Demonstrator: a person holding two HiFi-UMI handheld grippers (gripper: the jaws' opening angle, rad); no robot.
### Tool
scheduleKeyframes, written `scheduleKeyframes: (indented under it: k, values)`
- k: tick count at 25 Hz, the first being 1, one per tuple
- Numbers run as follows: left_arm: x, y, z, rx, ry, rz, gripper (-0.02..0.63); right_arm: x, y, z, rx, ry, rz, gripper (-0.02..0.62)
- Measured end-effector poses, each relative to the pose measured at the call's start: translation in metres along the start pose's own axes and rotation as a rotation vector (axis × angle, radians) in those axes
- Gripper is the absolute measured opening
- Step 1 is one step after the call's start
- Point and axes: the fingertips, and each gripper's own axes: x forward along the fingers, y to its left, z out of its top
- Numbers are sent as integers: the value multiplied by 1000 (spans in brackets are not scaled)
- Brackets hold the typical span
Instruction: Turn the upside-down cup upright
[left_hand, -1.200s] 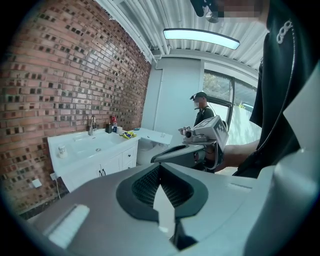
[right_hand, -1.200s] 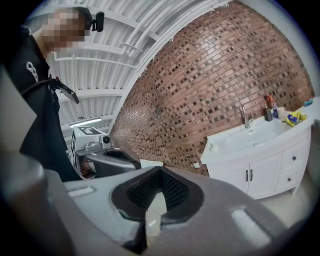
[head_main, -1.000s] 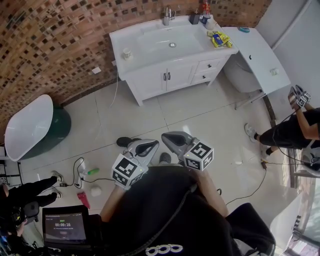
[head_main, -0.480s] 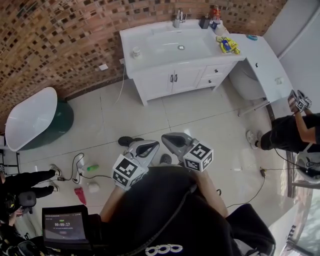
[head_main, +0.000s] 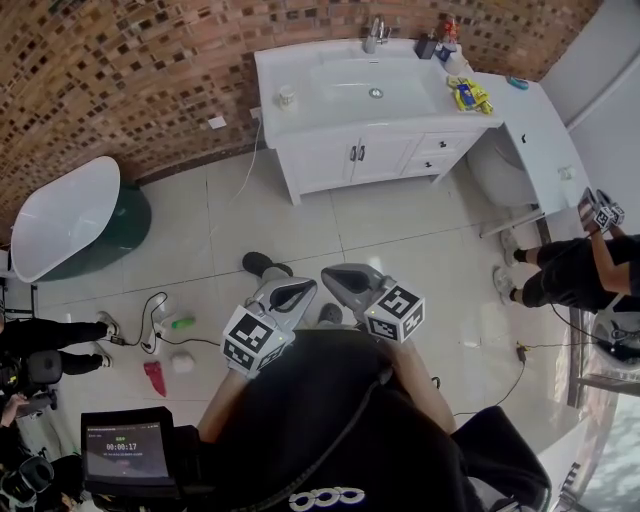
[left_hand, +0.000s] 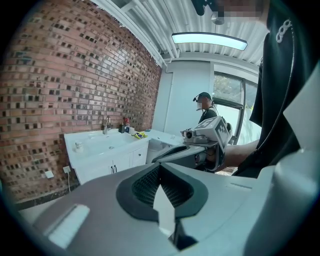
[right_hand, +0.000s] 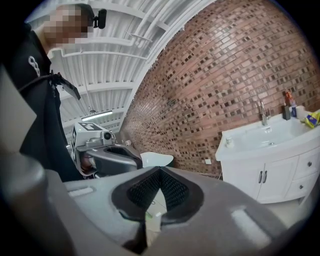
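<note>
- Your left gripper (head_main: 277, 286) and right gripper (head_main: 333, 273) both have their jaws together on nothing, side by side above the tiled floor (head_main: 400, 230).
- The small cup (head_main: 287, 97) sits on the white vanity (head_main: 330, 152), left of the basin (head_main: 372, 84), well apart from both grippers.

Bright even indoor light, ceiling lamp (left_hand: 209, 41) glowing, window (left_hand: 227, 102) glare, soft shadows, fisheye bending at edges, dark vignetted corners
</note>
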Motion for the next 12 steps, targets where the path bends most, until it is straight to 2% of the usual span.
scheduleKeyframes:
  k: [12]
  values:
    - [7,-6,0,2,-8,0,15,-5,-1,-4,-16,11,13,-8]
